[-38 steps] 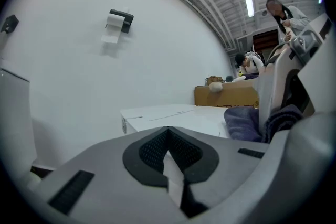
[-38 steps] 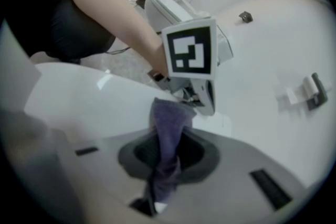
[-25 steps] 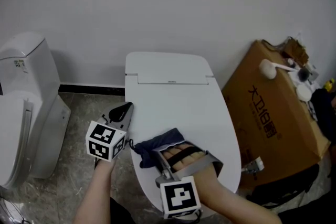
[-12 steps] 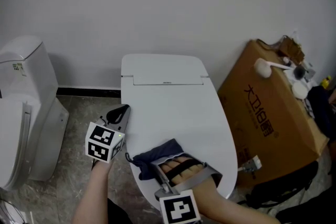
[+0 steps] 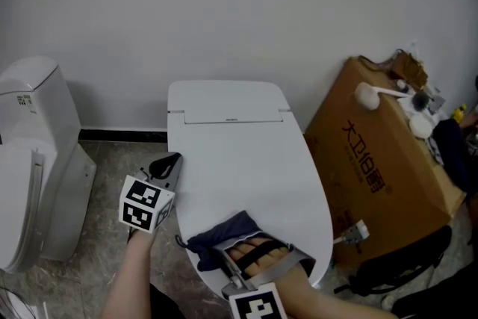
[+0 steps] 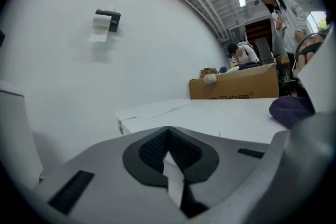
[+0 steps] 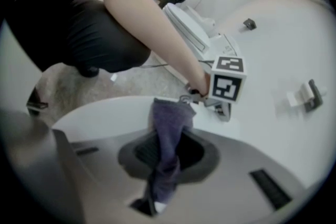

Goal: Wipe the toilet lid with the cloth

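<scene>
Wiping, front edge of toilet lid.
I've the cloth pinched in my right gripper, left gripper pressed together, empty; next, sweep toward the hinge.

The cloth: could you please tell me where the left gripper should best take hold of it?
Probably the loose bunched end of the cloth, from the left: it sticks out of the right gripper toward the left gripper, folds raised above the lid.

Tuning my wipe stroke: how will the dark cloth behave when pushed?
Probably floppy: the cloth folds limply out of the shut right gripper. It likely bunches when pushed, since it lies rumpled on the toilet lid.
</scene>
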The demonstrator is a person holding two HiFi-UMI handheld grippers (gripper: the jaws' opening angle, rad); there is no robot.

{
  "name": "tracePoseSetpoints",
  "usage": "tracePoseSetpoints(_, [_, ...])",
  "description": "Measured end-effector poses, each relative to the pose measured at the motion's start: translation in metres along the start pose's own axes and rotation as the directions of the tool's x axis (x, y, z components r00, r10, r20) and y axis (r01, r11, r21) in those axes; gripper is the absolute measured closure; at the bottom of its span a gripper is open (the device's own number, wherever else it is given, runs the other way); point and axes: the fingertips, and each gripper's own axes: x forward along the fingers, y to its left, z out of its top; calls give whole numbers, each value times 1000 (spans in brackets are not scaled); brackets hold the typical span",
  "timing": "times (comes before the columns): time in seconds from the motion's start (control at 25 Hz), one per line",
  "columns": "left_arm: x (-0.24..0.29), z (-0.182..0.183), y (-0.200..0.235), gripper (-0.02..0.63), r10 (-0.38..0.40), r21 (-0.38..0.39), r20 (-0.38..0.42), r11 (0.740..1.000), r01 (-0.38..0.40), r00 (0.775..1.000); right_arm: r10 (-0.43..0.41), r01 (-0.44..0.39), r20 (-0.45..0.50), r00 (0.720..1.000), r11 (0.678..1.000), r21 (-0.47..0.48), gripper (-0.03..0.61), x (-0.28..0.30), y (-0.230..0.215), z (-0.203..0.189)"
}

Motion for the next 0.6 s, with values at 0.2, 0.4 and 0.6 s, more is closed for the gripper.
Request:
tracePoseSetpoints(0.2, [0, 2, -1, 598, -2, 2, 6, 1000, 2, 1000, 19, -21, 49, 999, 999, 50, 515, -8, 8, 2])
tracePoseSetpoints(0.4, [0, 7, 1, 598, -6, -11, 28, 1000, 6, 1000, 37, -47, 98, 994, 994, 100, 515, -17, 17, 5])
tracePoseSetpoints(0.6, [0, 8, -1, 598, -8, -17, 35, 1000, 9, 999, 29, -78, 205, 978, 968, 238, 515, -27, 11, 1])
